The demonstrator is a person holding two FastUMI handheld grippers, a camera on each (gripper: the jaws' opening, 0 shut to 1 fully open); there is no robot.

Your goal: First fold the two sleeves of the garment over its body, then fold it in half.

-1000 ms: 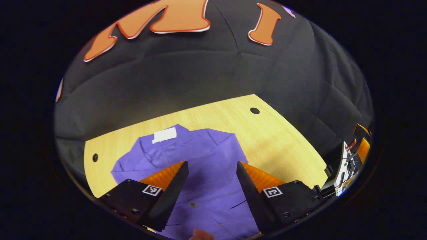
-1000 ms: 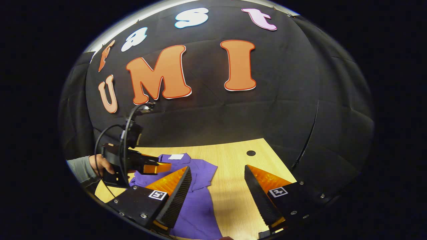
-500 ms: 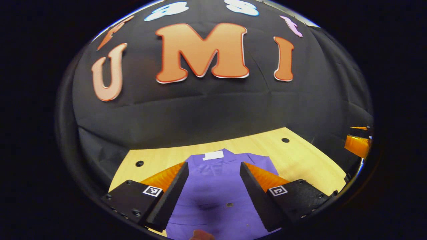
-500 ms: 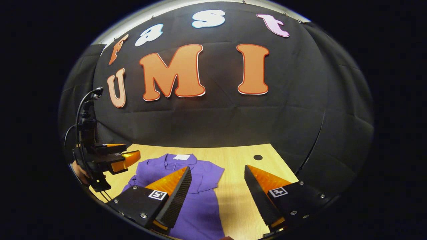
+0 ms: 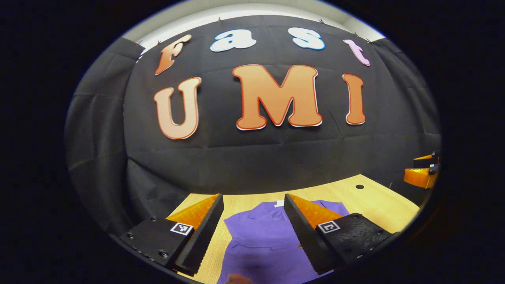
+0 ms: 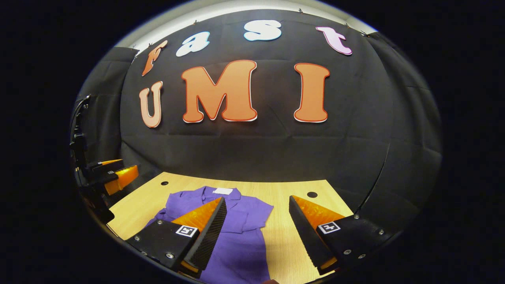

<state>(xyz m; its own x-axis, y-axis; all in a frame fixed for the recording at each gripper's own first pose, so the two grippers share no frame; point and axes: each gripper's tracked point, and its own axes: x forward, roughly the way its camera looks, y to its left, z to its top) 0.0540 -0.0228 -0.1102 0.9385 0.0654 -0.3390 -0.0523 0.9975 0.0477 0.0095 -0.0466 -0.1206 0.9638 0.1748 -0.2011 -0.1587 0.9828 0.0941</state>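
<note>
A purple short-sleeved shirt (image 5: 258, 236) lies flat on the wooden table (image 5: 378, 201), its collar and white label toward the black wall. My left gripper (image 5: 252, 196) hovers open above the shirt's near part, with nothing between its fingers. In the right gripper view the shirt (image 6: 236, 225) spreads below, one sleeve sticking out to the right. My right gripper (image 6: 257, 199) is open and empty over the shirt's right edge. The left gripper (image 6: 118, 175) hangs in the air beyond the table's left edge, and the right gripper (image 5: 422, 175) floats at the far right of the left gripper view.
The table (image 6: 292, 236) has small round holes near its back corners (image 6: 312, 194) (image 6: 164, 183). Black cloth walls close the booth behind and on both sides. A fingertip (image 5: 236, 279) pokes in at the bottom of the left gripper view.
Both grippers have lifted and tilted up, away from the shirt, so more wall shows. The left gripper has drawn off to the left of the table. Both stayed open.
</note>
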